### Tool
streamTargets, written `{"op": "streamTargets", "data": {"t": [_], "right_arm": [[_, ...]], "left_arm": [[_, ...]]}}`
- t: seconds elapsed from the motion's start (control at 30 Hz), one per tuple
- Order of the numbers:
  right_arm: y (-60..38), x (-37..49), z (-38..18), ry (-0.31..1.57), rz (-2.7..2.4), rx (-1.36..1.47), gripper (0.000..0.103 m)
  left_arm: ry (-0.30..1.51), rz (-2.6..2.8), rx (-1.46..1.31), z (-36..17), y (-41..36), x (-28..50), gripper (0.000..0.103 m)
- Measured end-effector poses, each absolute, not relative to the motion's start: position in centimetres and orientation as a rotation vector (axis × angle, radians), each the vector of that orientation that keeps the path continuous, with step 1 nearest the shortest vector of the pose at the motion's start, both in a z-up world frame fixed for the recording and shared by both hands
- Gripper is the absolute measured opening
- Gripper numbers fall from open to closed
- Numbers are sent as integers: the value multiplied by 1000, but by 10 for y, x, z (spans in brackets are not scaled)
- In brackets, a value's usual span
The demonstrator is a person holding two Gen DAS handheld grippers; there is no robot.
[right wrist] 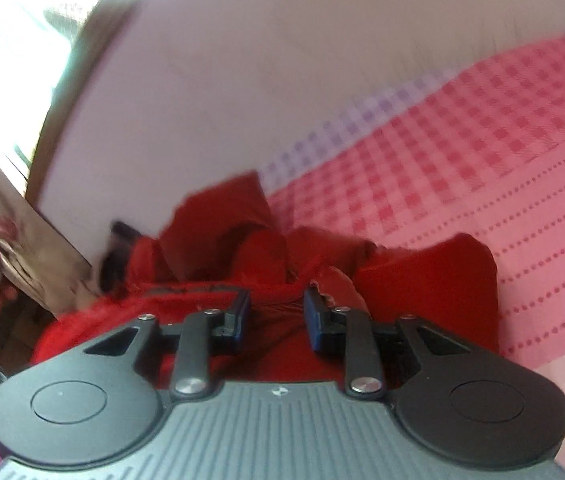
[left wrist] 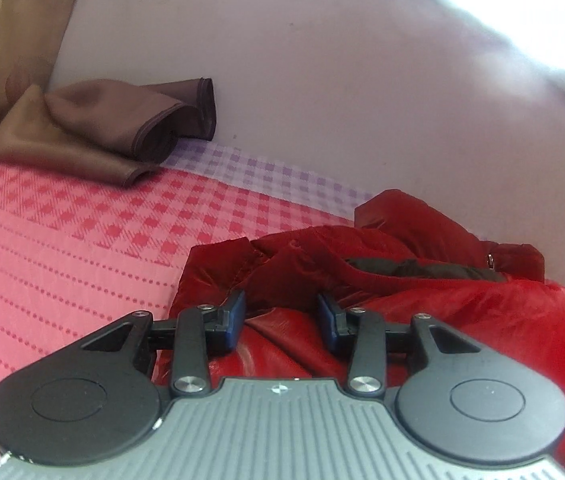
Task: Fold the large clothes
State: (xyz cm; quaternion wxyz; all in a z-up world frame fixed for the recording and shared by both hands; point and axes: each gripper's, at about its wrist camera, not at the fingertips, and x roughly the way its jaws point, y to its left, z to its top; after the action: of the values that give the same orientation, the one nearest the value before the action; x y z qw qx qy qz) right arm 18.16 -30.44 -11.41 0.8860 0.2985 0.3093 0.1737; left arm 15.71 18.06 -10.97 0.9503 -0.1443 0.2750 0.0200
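Note:
A shiny red padded jacket point(left wrist: 422, 280) with a dark inner collar lies crumpled on a pink checked bed cover point(left wrist: 62, 240). My left gripper point(left wrist: 281, 310) is open just above the jacket's near part, with fabric showing between its blue pads and nothing held. In the right wrist view the same red jacket point(right wrist: 422, 280) lies bunched by the wall. My right gripper point(right wrist: 276, 308) is open over it, empty, its blue pads apart. That view is blurred.
A brown cloth point(left wrist: 94, 132) lies at the back left of the bed against the pale wall point(left wrist: 322, 80). A curtain point(right wrist: 10, 220) hangs at the left of the right wrist view. The pink checked cover point(right wrist: 502, 140) spreads to the right there.

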Motion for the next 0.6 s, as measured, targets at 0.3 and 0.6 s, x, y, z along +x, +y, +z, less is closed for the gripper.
{"op": "streamTargets", "data": {"t": [0.3, 0.6], "right_arm": [[-288, 171, -125, 650, 379, 518, 26], [-281, 167, -128, 592, 387, 422, 26]], "left_arm": [[554, 13, -296, -123, 185, 142, 43], [532, 11, -304, -124, 186, 139, 43]]}}
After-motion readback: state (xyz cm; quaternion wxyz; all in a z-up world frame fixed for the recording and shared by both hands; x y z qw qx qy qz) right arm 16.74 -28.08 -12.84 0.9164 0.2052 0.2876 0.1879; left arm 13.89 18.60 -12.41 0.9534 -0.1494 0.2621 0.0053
